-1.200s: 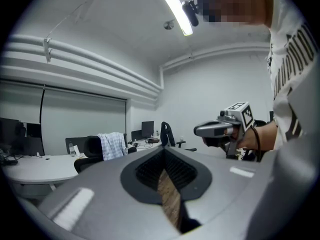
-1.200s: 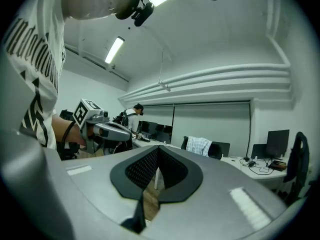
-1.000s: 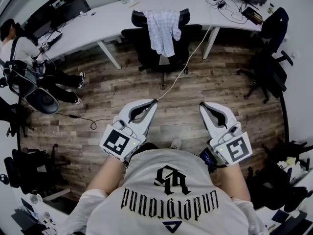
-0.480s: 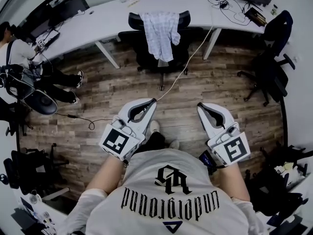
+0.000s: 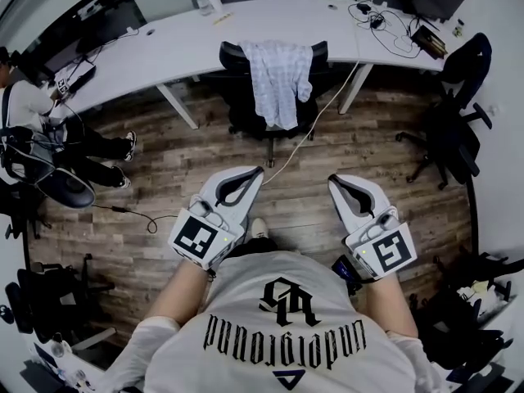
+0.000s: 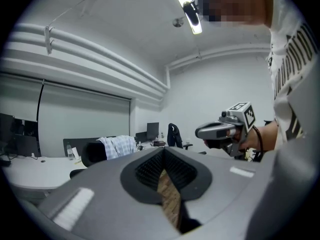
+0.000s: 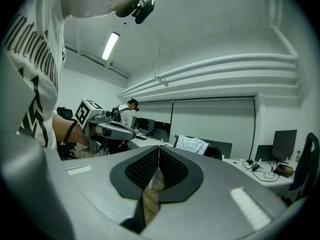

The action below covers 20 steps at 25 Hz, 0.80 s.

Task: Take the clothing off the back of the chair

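A pale checked shirt (image 5: 278, 80) hangs over the back of a black office chair (image 5: 246, 97) pushed up to the long white desk (image 5: 164, 47). The shirt (image 6: 117, 146) shows far off in the left gripper view, and small, past the jaws, the same shirt (image 7: 192, 145) shows in the right gripper view. My left gripper (image 5: 259, 170) is shut and empty, held level, well short of the chair. My right gripper (image 5: 332, 180) is shut and empty too, beside the left one.
A white cable (image 5: 311, 121) runs from the desk across the wood floor toward me. A seated person (image 5: 33, 113) is at the far left. Another black chair (image 5: 458, 105) stands at the right. Monitors and clutter sit on the desk's right end (image 5: 401, 23).
Both grippers and I have moved forward toward the chair; the chair and shirt sit a little lower and larger in the head view. Jaws stayed shut.
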{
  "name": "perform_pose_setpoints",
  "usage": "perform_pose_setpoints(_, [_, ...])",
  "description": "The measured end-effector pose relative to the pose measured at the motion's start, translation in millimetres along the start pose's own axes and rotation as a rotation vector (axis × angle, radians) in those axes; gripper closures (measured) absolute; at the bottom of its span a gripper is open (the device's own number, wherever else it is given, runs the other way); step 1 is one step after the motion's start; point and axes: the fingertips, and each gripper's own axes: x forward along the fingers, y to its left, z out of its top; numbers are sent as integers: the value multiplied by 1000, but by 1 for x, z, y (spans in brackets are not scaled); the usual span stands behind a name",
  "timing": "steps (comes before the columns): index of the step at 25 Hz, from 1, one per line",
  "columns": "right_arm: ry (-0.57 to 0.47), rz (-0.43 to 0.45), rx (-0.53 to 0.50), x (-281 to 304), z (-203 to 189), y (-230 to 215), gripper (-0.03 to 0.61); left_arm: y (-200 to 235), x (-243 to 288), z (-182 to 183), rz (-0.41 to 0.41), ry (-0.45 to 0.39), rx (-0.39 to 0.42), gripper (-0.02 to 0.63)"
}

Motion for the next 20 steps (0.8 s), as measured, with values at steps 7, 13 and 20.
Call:
perform_pose_setpoints(7, [9,-10,-27,68,13,-10,572,66,6,7,-17,-14,-6,563])
perform_pose_setpoints(13, [24,-36,-17,108,15,-18,571,109,12,10,-35,-26,8,562])
perform_pose_setpoints(20, [36,-53,-14,130,7,-46,554,131,36,2,-53,-15,9,561])
